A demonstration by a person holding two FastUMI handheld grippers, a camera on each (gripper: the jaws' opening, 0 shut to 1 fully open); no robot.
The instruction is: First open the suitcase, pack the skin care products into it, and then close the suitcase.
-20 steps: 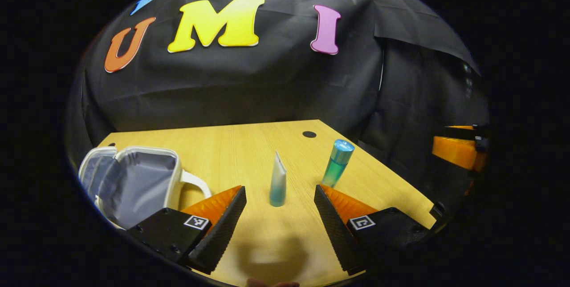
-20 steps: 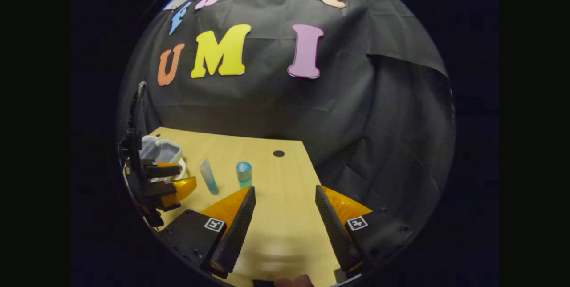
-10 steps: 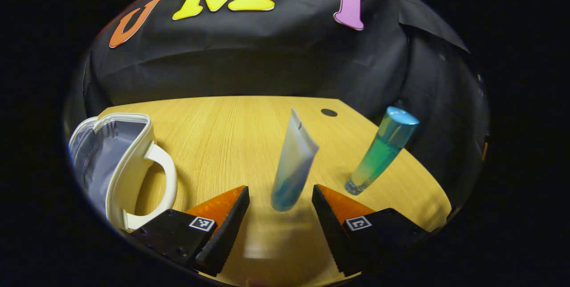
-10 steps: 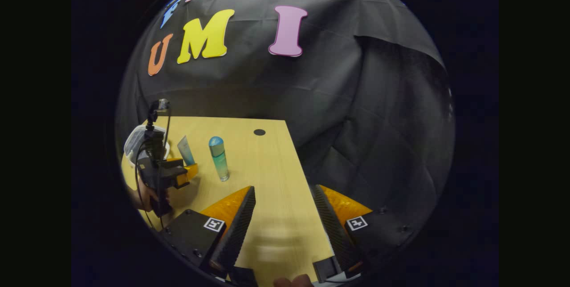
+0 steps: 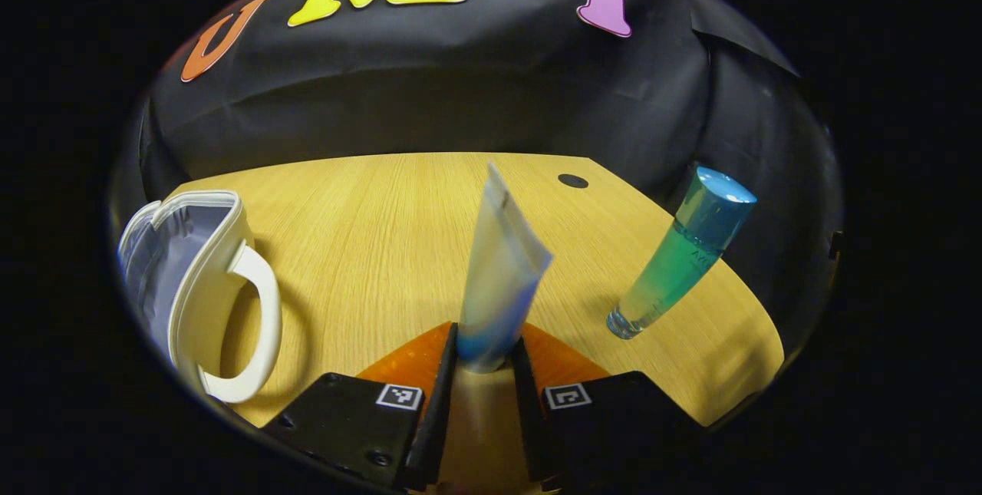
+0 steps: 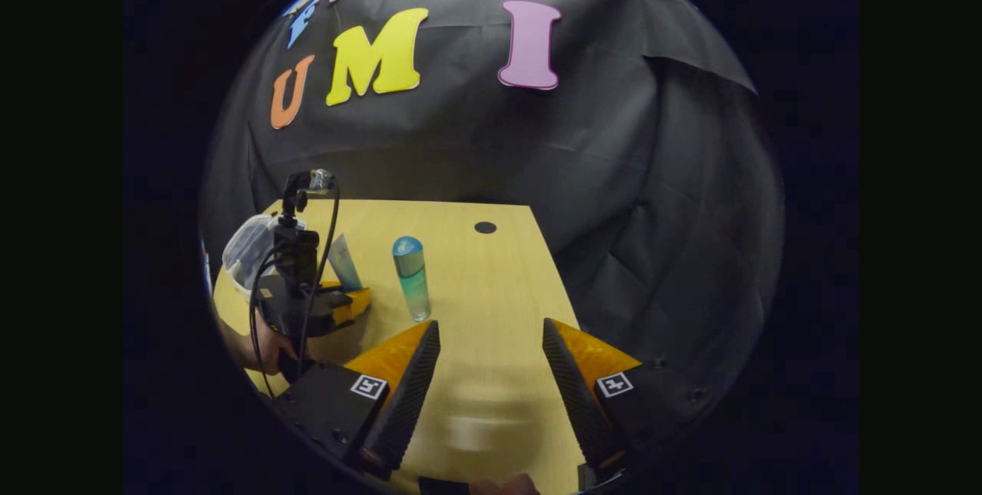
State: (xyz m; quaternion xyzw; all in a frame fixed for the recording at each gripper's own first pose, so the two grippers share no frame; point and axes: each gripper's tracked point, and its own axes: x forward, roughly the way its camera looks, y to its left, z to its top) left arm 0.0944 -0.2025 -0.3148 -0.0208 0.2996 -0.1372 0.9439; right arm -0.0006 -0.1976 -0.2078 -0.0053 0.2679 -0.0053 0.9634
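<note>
We find the left gripper (image 5: 482,361) clamped low on the upright tube (image 5: 499,272), the right gripper (image 6: 489,372) wide and empty; lifting may tip it toward the neighbouring bottle (image 5: 679,253).

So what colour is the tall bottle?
The bottle fades blue-capped to green, clearest in the left gripper view.

A second ago my left gripper (image 5: 481,372) stood wide open, well back from the tube (image 5: 497,280). Since then I have moved in, and my fingers (image 5: 443,395) now press its lower end from both sides.
</note>
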